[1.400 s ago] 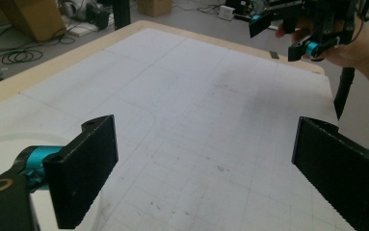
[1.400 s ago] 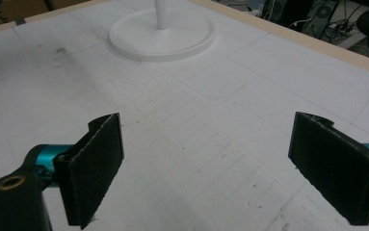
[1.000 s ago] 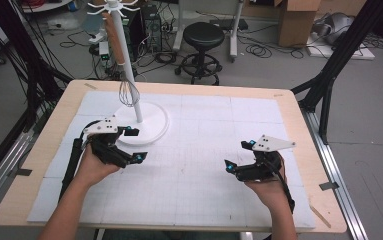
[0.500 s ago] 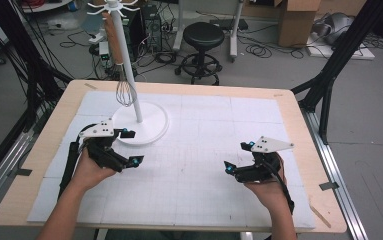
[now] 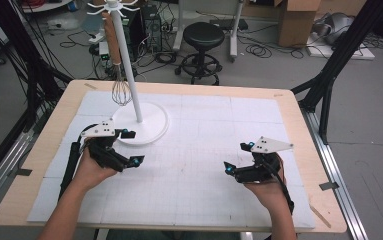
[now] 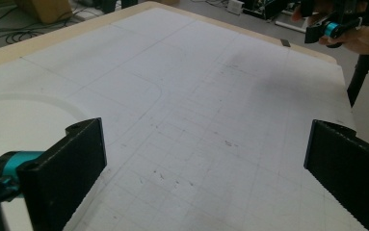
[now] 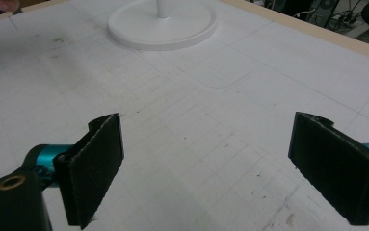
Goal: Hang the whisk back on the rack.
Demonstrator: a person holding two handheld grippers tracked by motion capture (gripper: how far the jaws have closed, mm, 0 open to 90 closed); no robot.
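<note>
Workshop floor behind, cables and a black stool (image 5: 202,35) beyond the far edge, and up front a wooden table (image 5: 299,107) covered by a white gridded mat (image 5: 219,130). On the mat's far left stands a white stand (image 5: 140,122) with a round base and a tall pole, and a wire whisk (image 5: 121,91) hangs beside that pole from a hook up top. Left gripper (image 5: 130,148) sits just beside the base, jaws spread wide, nothing between them, only bare mat ahead. Right gripper (image 5: 239,156) is well apart on the near right, jaws equally wide and empty, pointing across the mat toward the stand's base.
</note>
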